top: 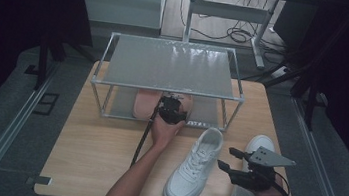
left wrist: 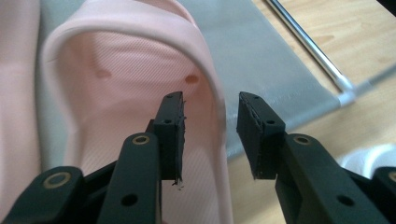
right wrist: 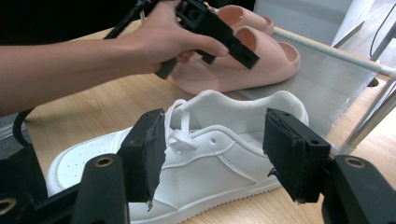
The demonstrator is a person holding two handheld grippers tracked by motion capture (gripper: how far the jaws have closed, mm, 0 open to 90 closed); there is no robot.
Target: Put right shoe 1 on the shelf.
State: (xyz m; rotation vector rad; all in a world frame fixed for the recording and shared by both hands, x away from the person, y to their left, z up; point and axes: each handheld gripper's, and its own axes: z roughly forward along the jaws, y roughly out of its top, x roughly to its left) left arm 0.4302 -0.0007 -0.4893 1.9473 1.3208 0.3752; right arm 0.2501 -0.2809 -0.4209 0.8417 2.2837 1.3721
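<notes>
Slipper rim (left wrist: pixel 219 100) between parted fingers (left wrist: pixel 170 135)

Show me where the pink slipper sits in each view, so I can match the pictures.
High view: pink slipper on the rack's lower shelf, centre, behind the left gripper.
Left gripper view: fills the left half, its rim between the open jaws.
Right gripper view: top centre, behind the hand.
Shared landmark: the grey shelf under it.
</notes>
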